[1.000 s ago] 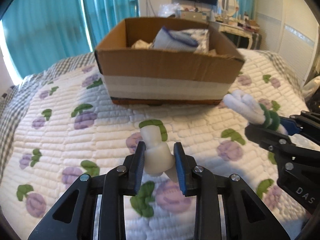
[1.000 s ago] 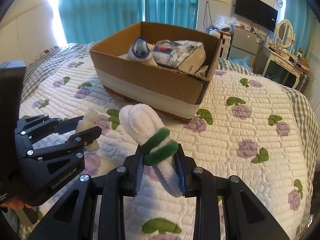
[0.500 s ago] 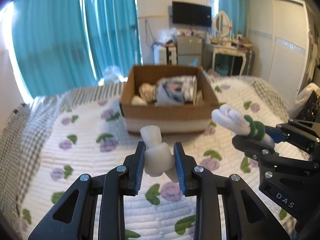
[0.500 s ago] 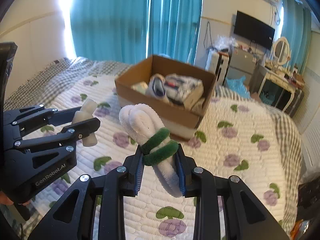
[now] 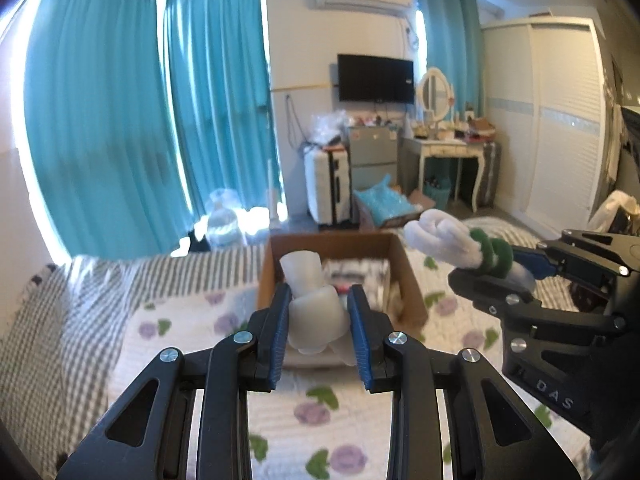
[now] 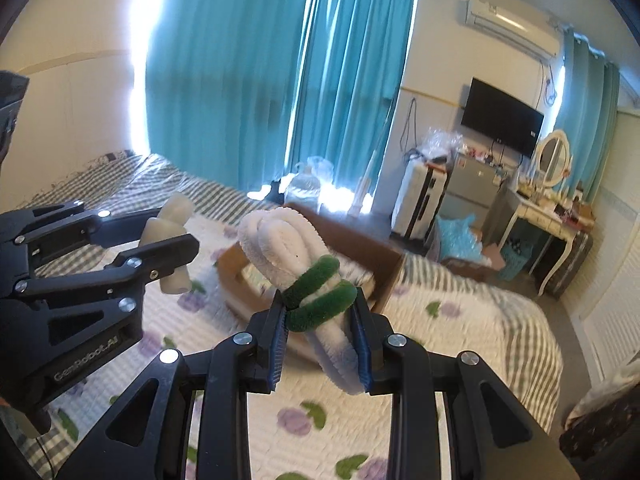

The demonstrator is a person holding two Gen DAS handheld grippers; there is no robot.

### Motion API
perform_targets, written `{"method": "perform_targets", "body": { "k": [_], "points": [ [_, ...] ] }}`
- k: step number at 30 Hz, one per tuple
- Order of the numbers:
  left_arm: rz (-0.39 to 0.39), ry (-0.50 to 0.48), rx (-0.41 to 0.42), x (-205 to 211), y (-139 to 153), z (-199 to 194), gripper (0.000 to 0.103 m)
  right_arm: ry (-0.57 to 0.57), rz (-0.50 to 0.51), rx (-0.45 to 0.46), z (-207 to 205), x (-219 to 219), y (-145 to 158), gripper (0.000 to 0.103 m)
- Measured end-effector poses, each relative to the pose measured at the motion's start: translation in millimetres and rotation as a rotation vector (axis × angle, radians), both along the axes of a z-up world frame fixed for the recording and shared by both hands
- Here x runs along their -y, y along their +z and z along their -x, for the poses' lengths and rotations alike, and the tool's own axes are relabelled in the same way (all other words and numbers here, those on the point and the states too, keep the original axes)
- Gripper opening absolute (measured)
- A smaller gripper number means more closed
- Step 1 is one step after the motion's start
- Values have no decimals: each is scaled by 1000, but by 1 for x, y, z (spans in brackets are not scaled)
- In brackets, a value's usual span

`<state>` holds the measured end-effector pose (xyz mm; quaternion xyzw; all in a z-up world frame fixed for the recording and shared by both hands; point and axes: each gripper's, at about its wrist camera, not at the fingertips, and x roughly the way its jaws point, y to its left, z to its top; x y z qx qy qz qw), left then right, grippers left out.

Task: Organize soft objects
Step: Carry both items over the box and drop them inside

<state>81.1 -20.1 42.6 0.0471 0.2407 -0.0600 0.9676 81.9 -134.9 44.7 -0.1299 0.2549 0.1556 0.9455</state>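
My left gripper (image 5: 319,318) is shut on a cream soft toy (image 5: 314,312), held high above the bed; it also shows in the right wrist view (image 6: 170,248). My right gripper (image 6: 320,328) is shut on a white fuzzy bundle with green bands (image 6: 298,268), seen at the right of the left wrist view (image 5: 460,246). The open cardboard box (image 5: 408,280) with soft items inside sits on the quilt ahead and below both grippers, also in the right wrist view (image 6: 384,264), partly hidden behind the held objects.
The bed has a white quilt with purple flowers (image 5: 180,328) and a grey checked blanket (image 5: 52,344). Beyond the bed are teal curtains (image 5: 120,120), a white suitcase (image 5: 328,188), a dressing table (image 5: 444,152) and a wardrobe (image 5: 552,120).
Both grippers have risen well above the bed with their objects still held. The box now looks smaller and lower in both views, and more of the room shows.
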Motion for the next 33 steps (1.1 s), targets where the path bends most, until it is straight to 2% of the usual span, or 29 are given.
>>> {"method": "perform_targets", "body": {
  "k": [5,11,16,19,26,29,31,33],
  "points": [
    [-14,3,32,-1,8,-36,28,-13,10,33,-38,0,14,28],
    [-25,8,42,-4,2,-82,28,-23,20,32,-91,-1,8,28],
    [-66,15,12,-2,-18,-123,28,-23,47,14,-133,-9,-10,28],
    [-64,22,-24,-4,-34,-141,29,-21,39,-19,-157,-8,-25,28],
    [-60,22,-94,-8,-72,-167,34,-26,54,-72,-200,-13,-62,28],
    [-63,33,-118,-10,-86,-171,37,-36,30,-108,-216,-14,-75,31],
    [-80,55,-124,-12,-92,-172,46,-35,6,-129,-220,-12,-80,40],
    [-85,68,-113,-11,-92,-169,72,-61,11,-122,-218,-11,-84,63]
  ]
}}
